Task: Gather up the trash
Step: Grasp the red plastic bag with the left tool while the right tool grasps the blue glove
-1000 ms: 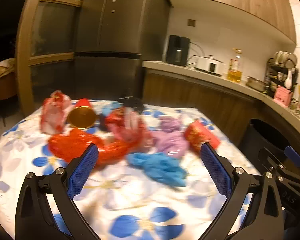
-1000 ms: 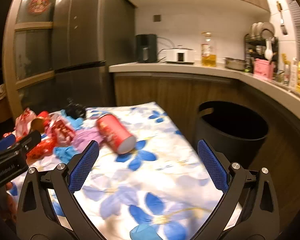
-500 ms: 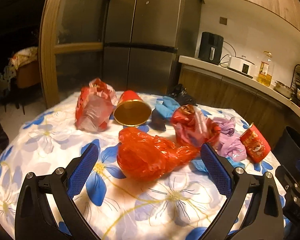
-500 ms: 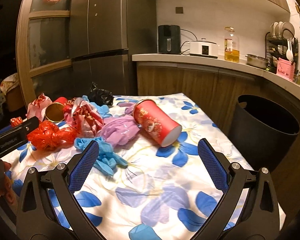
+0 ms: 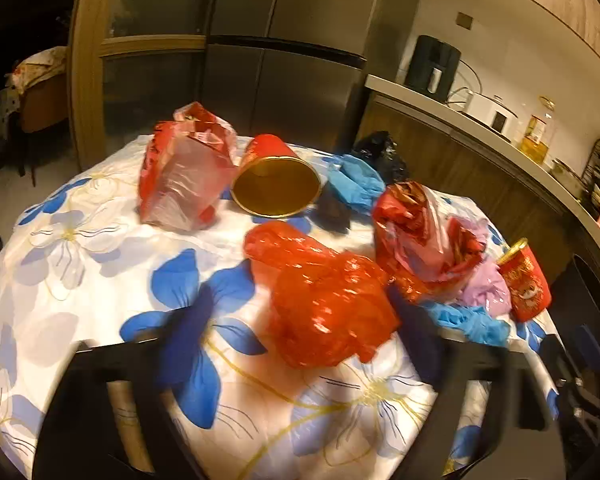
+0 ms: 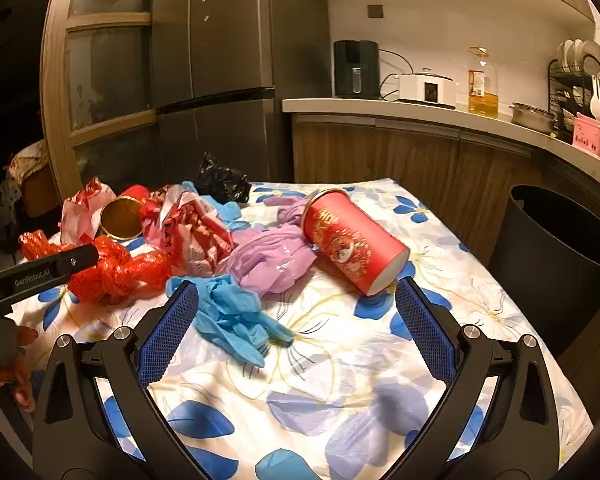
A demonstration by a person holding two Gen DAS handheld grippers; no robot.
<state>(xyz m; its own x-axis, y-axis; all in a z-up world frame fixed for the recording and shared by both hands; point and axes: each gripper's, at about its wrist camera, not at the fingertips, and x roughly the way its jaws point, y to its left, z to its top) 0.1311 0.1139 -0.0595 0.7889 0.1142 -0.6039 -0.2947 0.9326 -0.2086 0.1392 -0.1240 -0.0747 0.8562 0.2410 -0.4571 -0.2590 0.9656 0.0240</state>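
Crumpled red plastic bag point(image 5: 324, 296) is lying on the floral-clothed table point(image 5: 80, 240), between the closing left gripper point(image 5: 300, 344) pads, not yet pinched; right gripper point(image 6: 296, 320) is hovering spread, farther away.

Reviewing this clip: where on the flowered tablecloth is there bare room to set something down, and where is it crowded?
Bare: the near tablecloth between the right gripper and the red cup, and the near-left cloth below the clear red bag. Crowded: the far middle, from the gold-mouthed cup past the red plastic bag to the blue gloves.
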